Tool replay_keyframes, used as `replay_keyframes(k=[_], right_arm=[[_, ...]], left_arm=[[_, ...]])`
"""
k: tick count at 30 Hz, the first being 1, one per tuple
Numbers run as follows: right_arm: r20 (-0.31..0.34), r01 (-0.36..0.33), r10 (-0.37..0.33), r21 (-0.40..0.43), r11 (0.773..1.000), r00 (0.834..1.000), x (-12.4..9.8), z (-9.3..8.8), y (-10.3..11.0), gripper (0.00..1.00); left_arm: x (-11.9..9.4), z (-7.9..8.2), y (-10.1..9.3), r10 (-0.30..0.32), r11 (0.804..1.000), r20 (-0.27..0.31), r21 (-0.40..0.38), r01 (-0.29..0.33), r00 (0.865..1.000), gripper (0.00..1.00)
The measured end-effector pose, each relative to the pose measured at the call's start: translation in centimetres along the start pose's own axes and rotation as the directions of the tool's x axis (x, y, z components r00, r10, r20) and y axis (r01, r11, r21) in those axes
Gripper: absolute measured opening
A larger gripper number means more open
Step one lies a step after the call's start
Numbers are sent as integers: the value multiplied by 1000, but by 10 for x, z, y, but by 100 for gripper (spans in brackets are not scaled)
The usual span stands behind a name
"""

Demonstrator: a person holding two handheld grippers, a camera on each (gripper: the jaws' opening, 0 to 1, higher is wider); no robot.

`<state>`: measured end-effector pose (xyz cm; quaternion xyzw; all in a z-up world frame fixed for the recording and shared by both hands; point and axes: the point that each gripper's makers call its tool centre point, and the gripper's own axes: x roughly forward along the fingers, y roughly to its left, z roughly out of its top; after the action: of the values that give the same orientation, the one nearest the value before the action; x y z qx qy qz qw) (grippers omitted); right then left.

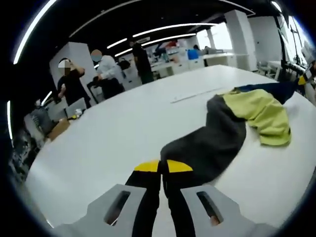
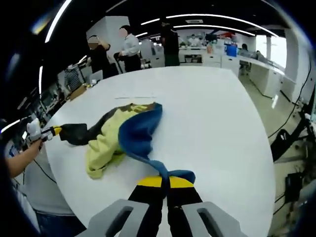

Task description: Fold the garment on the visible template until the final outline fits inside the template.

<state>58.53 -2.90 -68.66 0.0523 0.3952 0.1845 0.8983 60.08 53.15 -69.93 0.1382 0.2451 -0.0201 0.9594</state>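
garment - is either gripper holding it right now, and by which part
Both are. The left gripper is shut on the garment at its dark grey end, and the right gripper is shut on its blue end, with the yellow-green middle lying on the white table.

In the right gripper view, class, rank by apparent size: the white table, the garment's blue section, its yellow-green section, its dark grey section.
1. white table
2-3. blue section and yellow-green section: too alike to rank
4. dark grey section, though farthest from the camera
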Motion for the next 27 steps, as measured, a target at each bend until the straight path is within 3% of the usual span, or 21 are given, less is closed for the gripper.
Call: replay_keyframes(k=[7,14,16,18,21,27], right_arm=[[-15,20,-19,70,997,1000,-4,0,-23,0],[-36,59,-56,111,992,998,-8,1,-53,0],[-35,62,-58,115,991,998,-8,4,-62,0],[-39,54,-48,170,984,998,-6,6,-69,0],[-38,45,-37,251,967,999,-4,10,-81,0],[-60,80,-65,277,957,996,-3,14,-103,0]], left_arm=[[12,-10,30,61,998,-37,-6,-62,997,1],[22,-22,46,82,997,-75,-1,-83,994,1],[25,-26,49,76,997,-94,0,-77,993,1],[25,-30,48,67,997,-111,-32,-71,992,1],[23,-31,46,67,997,-122,-18,-70,990,1],[21,-32,44,73,997,-136,-22,-77,988,1]])
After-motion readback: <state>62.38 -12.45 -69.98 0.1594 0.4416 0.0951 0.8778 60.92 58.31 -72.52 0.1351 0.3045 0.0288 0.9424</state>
